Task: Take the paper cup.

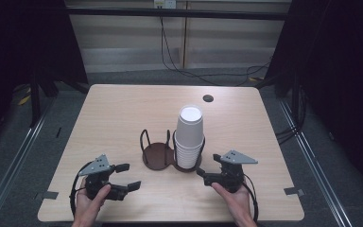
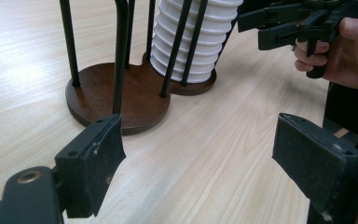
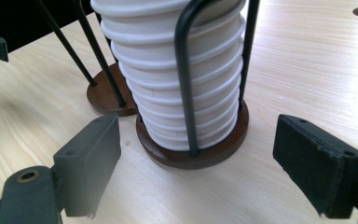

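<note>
The right gripper (image 1: pixel 207 171) is held open and empty, just at four o'clock from the stack of white cups (image 1: pixel 189 137). The left gripper (image 1: pixel 126 177) is likewise parted, at eight o'clock from the wire holder (image 1: pixel 158 156) mid-table.

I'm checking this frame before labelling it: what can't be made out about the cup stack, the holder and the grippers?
- Stack of white paper cups: exact count uncertain; its top is cut off by the upper edge in both gripper views, and the rims are too small in the high view.
- Dark brown wooden two-ring cup holder: its right base is hidden beneath the cups.
- Left gripper and right gripper: jaws open, handles covered by the hands.
</note>
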A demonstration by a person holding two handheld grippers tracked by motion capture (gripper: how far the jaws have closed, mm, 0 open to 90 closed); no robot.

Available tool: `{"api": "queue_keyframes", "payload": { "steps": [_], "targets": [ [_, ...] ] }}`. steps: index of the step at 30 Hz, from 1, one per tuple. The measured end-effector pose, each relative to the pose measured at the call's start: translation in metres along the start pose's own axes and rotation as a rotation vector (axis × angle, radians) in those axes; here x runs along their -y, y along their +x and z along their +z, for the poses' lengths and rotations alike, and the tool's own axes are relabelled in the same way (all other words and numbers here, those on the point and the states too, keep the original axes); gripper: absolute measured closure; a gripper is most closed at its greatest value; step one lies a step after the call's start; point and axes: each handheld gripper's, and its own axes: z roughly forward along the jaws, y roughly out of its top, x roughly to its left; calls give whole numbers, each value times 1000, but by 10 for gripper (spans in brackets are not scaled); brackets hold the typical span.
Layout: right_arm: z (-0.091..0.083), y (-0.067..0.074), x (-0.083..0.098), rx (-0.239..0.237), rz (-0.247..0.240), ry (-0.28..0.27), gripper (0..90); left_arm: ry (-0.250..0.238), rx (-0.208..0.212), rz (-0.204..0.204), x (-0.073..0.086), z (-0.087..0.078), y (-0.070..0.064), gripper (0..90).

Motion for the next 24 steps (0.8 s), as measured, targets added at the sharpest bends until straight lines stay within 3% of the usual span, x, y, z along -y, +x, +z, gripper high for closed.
{"api": "queue_keyframes", "payload": {
  "steps": [4, 12, 18, 24],
  "targets": [
    [-2, -1, -1, 0, -1, 1, 161, 6, -2, 1, 0, 0, 0, 161],
    [-8, -2, -4, -64, 25, -11, 235, 11, 0, -10, 1, -1, 0, 161],
    [-13, -2, -9, -93, 55, 9, 246, -13, -11, -50, 1, 0, 0, 162],
    [-17, 1, -18, -110, 39, 40, 259, -4, 7, -36, 1, 2, -2, 163]
  ]
}}
